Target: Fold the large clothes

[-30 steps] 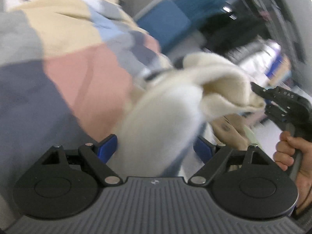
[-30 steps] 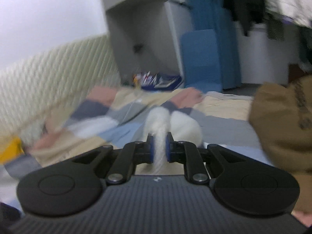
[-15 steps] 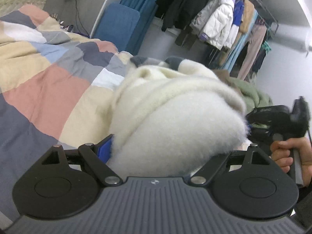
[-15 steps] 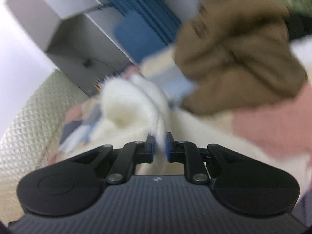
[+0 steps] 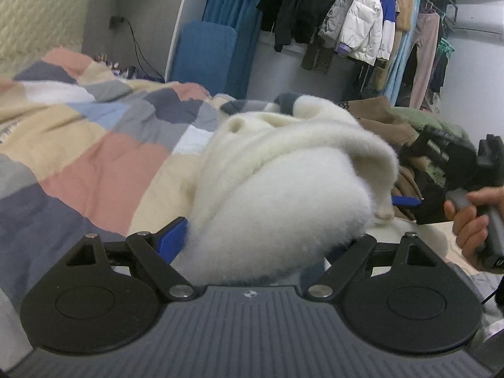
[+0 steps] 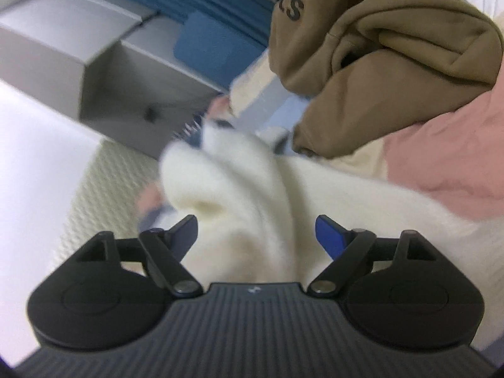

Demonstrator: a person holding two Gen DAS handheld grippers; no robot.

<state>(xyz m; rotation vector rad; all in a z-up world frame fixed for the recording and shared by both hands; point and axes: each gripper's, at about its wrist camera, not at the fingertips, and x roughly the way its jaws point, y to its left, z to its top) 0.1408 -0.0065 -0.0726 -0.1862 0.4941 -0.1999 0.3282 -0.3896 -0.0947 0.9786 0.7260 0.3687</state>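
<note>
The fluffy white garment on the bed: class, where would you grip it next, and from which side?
Grip the rolled edge of the white garment, coming from the right: it stands up as a thick ridge that open jaws could close across. A judgement only.
</note>
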